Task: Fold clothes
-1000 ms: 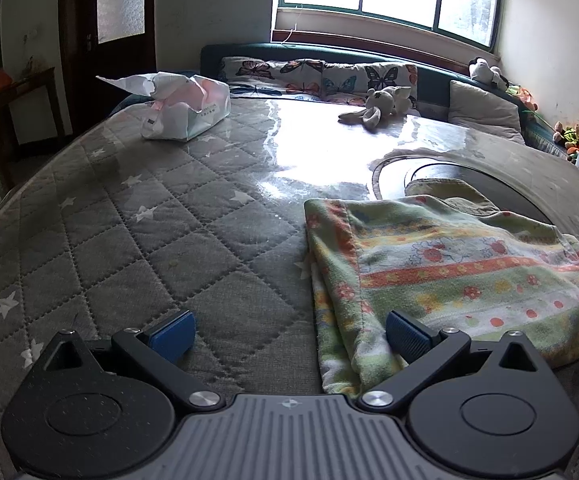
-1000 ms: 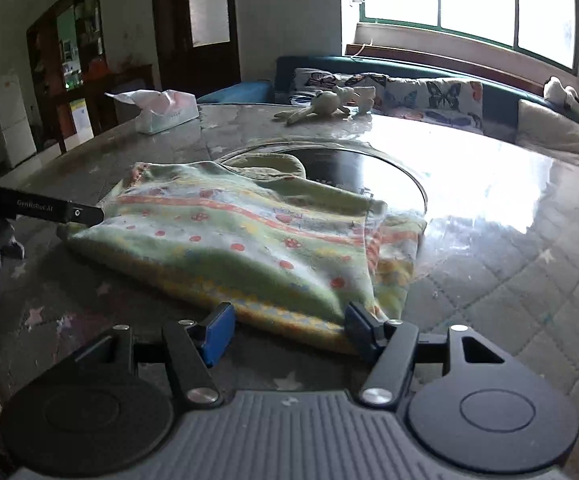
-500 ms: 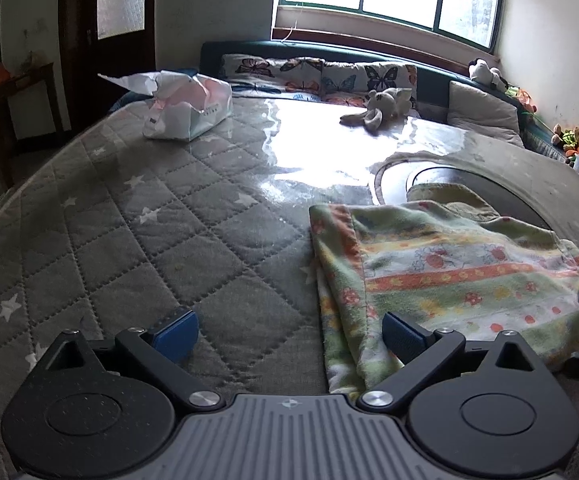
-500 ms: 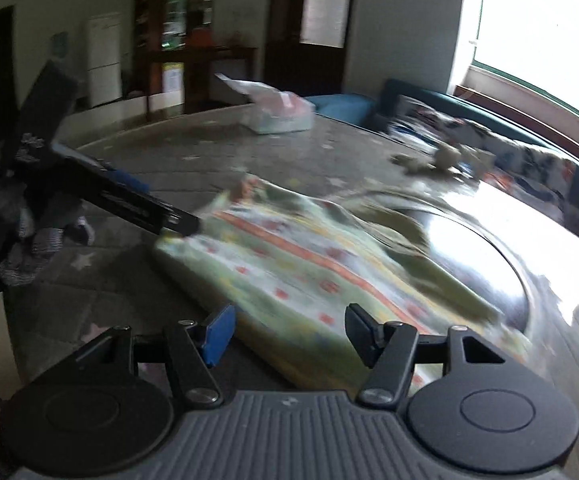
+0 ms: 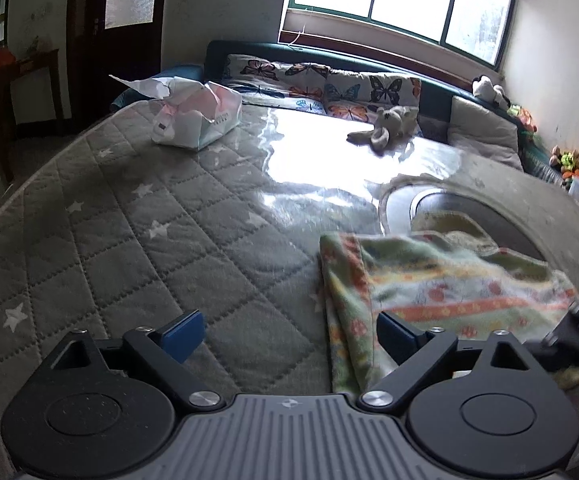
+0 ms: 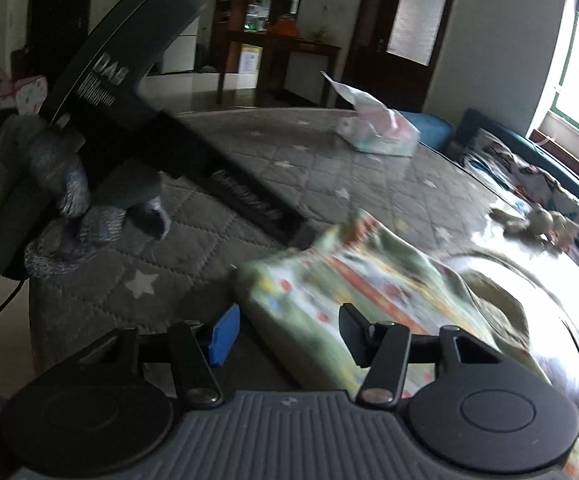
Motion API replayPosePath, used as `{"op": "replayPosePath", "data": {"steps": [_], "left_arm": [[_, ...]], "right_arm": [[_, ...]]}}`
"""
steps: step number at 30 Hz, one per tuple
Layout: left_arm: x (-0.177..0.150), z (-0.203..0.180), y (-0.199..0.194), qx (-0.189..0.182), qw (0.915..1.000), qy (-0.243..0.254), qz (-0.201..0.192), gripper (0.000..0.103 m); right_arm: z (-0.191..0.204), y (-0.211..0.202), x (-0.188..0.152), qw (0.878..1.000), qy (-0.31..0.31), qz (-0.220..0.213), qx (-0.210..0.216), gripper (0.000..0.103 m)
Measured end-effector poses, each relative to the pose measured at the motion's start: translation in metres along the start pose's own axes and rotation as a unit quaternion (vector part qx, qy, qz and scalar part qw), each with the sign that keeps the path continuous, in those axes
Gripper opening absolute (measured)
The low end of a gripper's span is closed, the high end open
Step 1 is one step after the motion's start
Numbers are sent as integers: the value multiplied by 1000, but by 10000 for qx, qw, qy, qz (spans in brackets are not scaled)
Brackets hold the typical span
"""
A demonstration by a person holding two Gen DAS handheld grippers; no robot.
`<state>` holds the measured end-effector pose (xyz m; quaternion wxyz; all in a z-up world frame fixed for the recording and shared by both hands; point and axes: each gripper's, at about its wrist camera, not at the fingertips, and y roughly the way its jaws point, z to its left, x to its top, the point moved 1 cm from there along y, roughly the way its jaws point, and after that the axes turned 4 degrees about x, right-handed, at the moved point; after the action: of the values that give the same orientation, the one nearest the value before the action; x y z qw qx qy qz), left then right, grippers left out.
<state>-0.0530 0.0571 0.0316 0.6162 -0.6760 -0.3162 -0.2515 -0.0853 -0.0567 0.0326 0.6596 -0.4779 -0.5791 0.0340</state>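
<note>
Both grippers, left [image 5: 289,332] and right [image 6: 285,330], jaws spread, at the folded garment's [image 5: 441,292] near edge; pinch all layers squarely.

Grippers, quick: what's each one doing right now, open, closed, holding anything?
Left gripper: open, holding nothing; its right finger sits at the edge of the folded patterned garment.
Right gripper: open, holding nothing; the garment's near edge lies between its fingers.

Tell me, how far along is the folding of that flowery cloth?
Done: the green floral garment already lies folded into a compact stack on the quilted table cover. In hand: nothing is gripped; the left gripper and right gripper are both open at its near edges. Left: probably another fold or a tidy-up, though that is a guess.
</note>
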Motion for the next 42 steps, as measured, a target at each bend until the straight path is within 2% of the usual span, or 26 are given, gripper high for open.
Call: {"op": "replayPosePath", "data": {"steps": [5, 8, 12, 13, 15, 20, 26, 28, 31, 33, 35, 38, 40, 42], "left_arm": [[6, 8, 2, -415, 9979, -450, 226, 93], [7, 8, 3, -566, 9959, -640, 304, 94], [7, 9, 7, -743, 9920, -922, 446, 94], [7, 11, 8, -761, 9909, -1003, 478, 94], [7, 13, 11, -783, 9886, -1168, 536, 94], [9, 18, 17, -1127, 9766, -1681, 727, 95], [15, 6, 27, -1476, 9665, -1874, 951, 93], [17, 2, 32, -1584, 9629, -1925, 1032, 86], [18, -2, 40, -1757, 9569, -1998, 1169, 65], [16, -4, 46, -1868, 9525, -2013, 1316, 41], [14, -4, 48, -1851, 9529, -1994, 1340, 25], [12, -1, 50, -1849, 9527, -2002, 1346, 17], [11, 0, 50, -1858, 9530, -1987, 1334, 15], [10, 0, 49, -1852, 9539, -1960, 1318, 14]], "right_arm": [[6, 5, 3, 10000, -65, -22, -27, 47], [9, 8, 5, 9999, -98, -38, -49, 39], [13, 12, 8, 9999, -141, -61, -78, 15], [14, 13, 8, 9998, -152, -67, -85, 13], [16, 15, 9, 9998, -174, -78, -100, 10], [5, -2, 13, 9993, 146, -327, -73, 9], [-8, -23, 15, 9975, 368, -587, -105, 8], [-10, -26, 16, 9971, 405, -634, -99, 8], [-9, -28, 13, 9968, 455, -659, -30, 7], [-8, -29, 11, 9966, 481, -667, 17, 7], [-7, -29, 9, 9966, 498, -649, 66, 7], [-10, -31, 4, 9959, 630, -626, 172, 10], [-13, -36, 0, 9944, 796, -656, 213, 14], [-20, -42, -6, 9927, 975, -691, 154, 15]]}}
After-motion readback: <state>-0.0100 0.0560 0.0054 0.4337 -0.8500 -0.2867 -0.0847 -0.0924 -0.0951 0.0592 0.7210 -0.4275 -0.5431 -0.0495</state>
